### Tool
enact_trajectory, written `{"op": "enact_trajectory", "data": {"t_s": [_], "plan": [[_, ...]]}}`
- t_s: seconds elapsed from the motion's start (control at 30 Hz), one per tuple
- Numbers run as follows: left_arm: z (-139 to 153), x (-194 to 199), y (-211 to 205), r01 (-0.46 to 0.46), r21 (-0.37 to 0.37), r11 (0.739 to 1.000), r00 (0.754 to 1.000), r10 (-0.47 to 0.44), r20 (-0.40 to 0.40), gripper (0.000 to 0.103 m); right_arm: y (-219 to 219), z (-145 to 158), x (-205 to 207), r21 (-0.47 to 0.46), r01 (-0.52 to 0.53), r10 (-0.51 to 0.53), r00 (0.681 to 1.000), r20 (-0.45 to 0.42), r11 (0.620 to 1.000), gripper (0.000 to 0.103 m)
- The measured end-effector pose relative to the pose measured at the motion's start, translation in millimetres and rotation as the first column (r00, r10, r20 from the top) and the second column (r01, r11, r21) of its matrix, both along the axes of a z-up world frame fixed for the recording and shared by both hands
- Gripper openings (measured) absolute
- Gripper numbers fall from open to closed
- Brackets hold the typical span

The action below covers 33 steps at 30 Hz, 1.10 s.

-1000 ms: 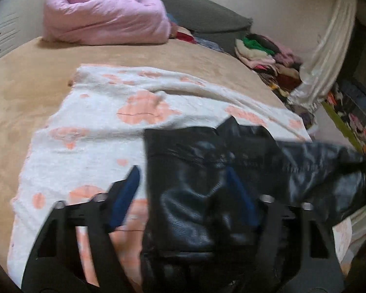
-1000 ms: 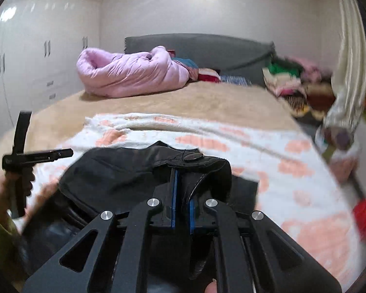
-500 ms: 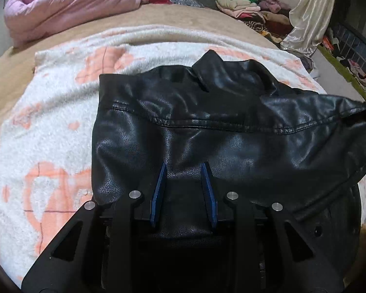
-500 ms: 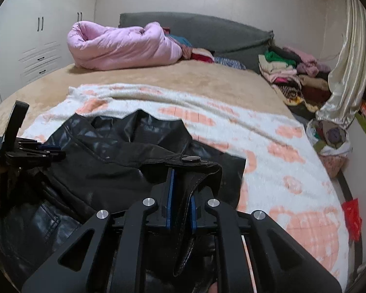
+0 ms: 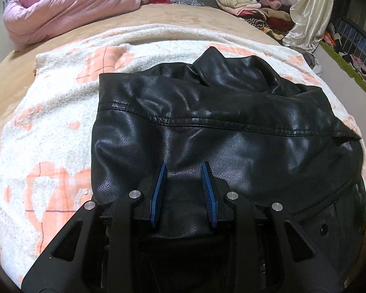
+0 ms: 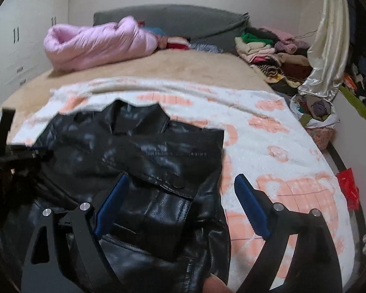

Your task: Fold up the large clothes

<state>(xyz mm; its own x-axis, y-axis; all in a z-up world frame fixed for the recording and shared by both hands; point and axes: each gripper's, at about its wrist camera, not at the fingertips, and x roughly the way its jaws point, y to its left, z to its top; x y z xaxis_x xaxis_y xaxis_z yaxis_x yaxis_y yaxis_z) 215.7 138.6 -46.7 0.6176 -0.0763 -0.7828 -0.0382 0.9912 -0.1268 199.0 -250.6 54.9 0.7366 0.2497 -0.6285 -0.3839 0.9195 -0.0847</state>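
Observation:
A black leather jacket (image 5: 219, 102) lies spread on a white blanket with orange patches (image 5: 48, 127), collar toward the far side. My left gripper (image 5: 184, 166) is shut on a thick fold of the jacket's near edge, leather bulging between its blue pads. In the right wrist view the jacket (image 6: 134, 146) lies left of centre. My right gripper (image 6: 181, 178) hangs just above its near right part. Its jaws are opening wide and the pads do not press on the leather below them. The left gripper (image 6: 5, 146) shows at that view's left edge.
The blanket (image 6: 268, 146) covers a tan bed (image 6: 183, 66). A rolled pink duvet (image 6: 97, 44) lies at the head end by a grey headboard. Piled clothes (image 6: 268, 46) and a pale curtain (image 6: 329, 36) stand at the right. A fingertip (image 6: 214, 283) shows at the bottom.
The left gripper came down with the jacket and closed on its near edge. The right gripper, shut on a jacket fold before, has let go and swung wide. The jacket now lies flatter.

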Motion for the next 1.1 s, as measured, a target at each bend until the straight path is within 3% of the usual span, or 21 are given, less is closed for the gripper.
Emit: {"op": "enact_trajectory", "data": {"t_s": [0.13,0.2,0.4,0.53,0.6,0.7,0.8,0.87,0.9,0.93,1.0,1.1], "plan": [[0.6,1.5,-1.2,-0.001,0.004,1.0,1.0,0.001,0.001,0.022,25.6,1.1,-0.9,-0.016,-0.061,0.062,0.997,0.035,0.998,0.059],[0.6,1.8,-1.2,-0.001,0.003,1.0,1.0,0.001,0.001,0.022,40.2,-1.1,2.6,-0.022,-0.088,0.089,0.996,0.032,0.996,0.052],[0.5,2.4,-1.6,-0.001,0.001,1.0,1.0,0.001,0.001,0.022,84.9,-28.6,27.9,-0.049,-0.141,0.139,0.989,-0.047,0.989,0.045],[0.6,2.7,-1.5,-0.001,0.0,1.0,1.0,0.001,-0.002,0.022,86.7,-59.6,53.5,-0.078,-0.096,0.084,0.984,-0.155,0.992,0.045],[0.7,3.0,-1.2,0.0,-0.003,1.0,1.0,0.0,-0.002,0.022,79.1,-78.5,66.7,-0.039,-0.062,0.05,0.969,-0.241,0.997,0.042],[0.6,2.7,-1.0,0.002,-0.006,1.0,1.0,-0.002,-0.002,0.022,72.0,-94.1,74.7,0.014,-0.045,0.047,0.961,-0.274,0.999,0.042],[0.8,1.7,-0.3,0.002,-0.004,1.0,1.0,-0.002,0.001,0.022,73.7,-85.9,68.2,0.021,-0.051,0.055,0.966,-0.253,0.998,0.044],[3.6,0.4,1.9,0.0,-0.021,1.0,1.0,0.0,0.004,0.022,64.5,-69.4,58.2,0.083,-0.049,0.066,0.974,-0.217,0.995,0.05],[6.1,-0.7,2.8,-0.004,-0.029,1.0,1.0,0.004,0.004,0.022,58.4,-62.0,54.3,0.106,-0.044,0.065,0.978,-0.199,0.993,0.06],[11.4,-3.3,4.0,-0.007,-0.042,0.999,1.0,0.007,0.002,0.024,50.7,-54.2,48.2,0.127,-0.033,0.055,0.983,-0.175,0.991,0.065],[23.1,-9.8,2.4,0.002,-0.062,0.998,1.0,0.0,0.022,0.047,31.6,-41.5,37.1,0.141,0.014,0.004,0.992,-0.127,0.99,0.069],[36.2,-20.3,-7.8,0.019,-0.055,0.998,0.999,-0.016,0.05,0.051,10.2,-40.9,31.1,0.152,0.063,-0.04,0.988,-0.146,0.986,0.075]]}}
